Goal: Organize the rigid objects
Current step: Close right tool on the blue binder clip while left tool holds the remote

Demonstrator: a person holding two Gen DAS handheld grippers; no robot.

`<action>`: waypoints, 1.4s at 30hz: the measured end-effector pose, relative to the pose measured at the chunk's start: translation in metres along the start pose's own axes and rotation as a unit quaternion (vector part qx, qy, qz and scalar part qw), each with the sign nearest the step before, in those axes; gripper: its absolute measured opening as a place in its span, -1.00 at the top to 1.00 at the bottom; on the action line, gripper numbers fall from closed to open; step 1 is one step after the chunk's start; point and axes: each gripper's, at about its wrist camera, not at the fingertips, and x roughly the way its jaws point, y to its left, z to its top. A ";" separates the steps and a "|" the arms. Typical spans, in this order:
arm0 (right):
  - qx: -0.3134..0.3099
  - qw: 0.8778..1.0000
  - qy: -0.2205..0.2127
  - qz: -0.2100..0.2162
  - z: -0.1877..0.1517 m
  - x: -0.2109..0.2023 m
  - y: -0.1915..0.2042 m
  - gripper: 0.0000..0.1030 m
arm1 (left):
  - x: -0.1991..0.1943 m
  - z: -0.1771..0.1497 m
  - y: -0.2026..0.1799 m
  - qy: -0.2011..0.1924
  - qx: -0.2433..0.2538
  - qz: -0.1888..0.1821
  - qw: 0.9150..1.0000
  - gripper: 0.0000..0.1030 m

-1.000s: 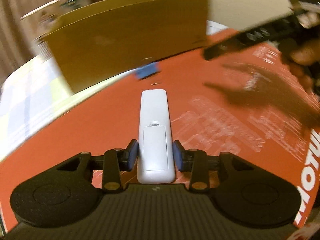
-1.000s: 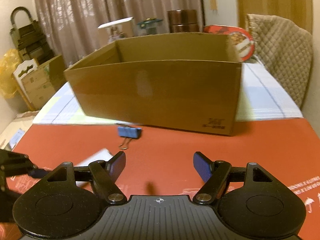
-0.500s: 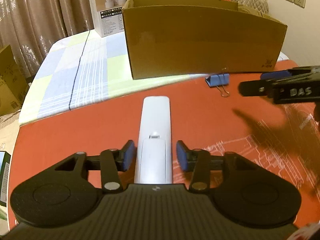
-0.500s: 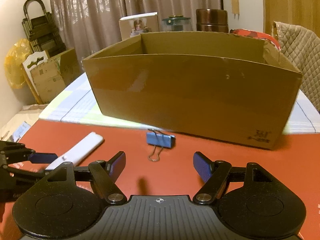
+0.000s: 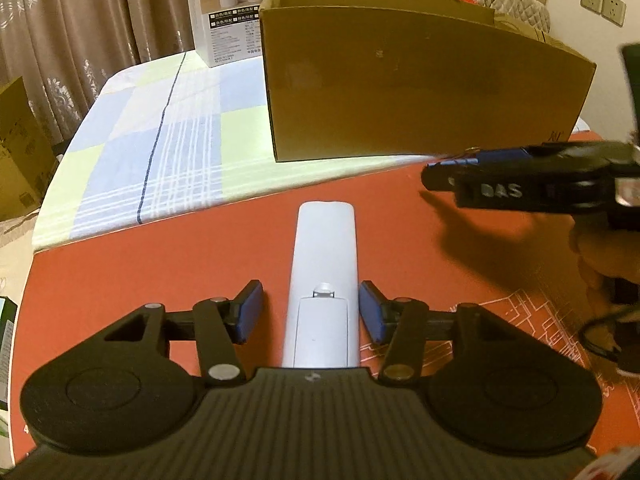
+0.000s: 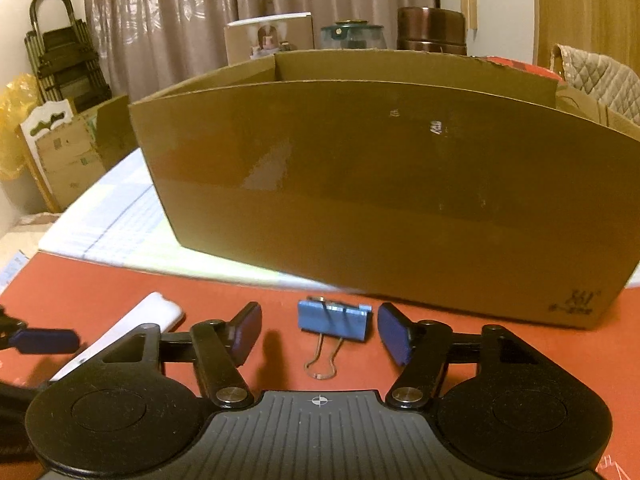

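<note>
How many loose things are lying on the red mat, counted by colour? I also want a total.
White: 1, the long white plastic remote control, lying back side up between the left gripper's opening jaws.
Blue: 1, the blue metal binder clip, between the right gripper's closing jaws.
Total: 2

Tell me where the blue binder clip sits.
Right wrist view: binder clip lies on the red mat before the cardboard box.
</note>
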 end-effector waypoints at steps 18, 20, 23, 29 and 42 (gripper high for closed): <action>-0.060 0.998 0.002 -0.001 -0.030 -0.017 0.008 0.22 | -0.001 -0.001 -0.002 0.000 0.003 -0.014 1.000 0.06; -0.053 0.999 0.007 0.006 -0.034 -0.024 0.008 0.22 | -0.003 -0.003 -0.003 -0.001 0.005 -0.014 1.000 0.06; -0.046 0.999 0.013 0.014 -0.039 -0.031 0.007 0.22 | -0.004 -0.005 -0.002 -0.002 0.002 -0.015 1.000 0.06; -0.059 0.998 0.001 0.012 -0.050 -0.042 0.008 0.20 | -0.005 -0.007 0.000 -0.002 -0.003 -0.016 1.000 0.06; -0.026 1.000 -0.011 0.001 -0.055 -0.044 0.008 -0.01 | -0.006 -0.006 -0.008 -0.010 -0.023 0.007 1.000 0.35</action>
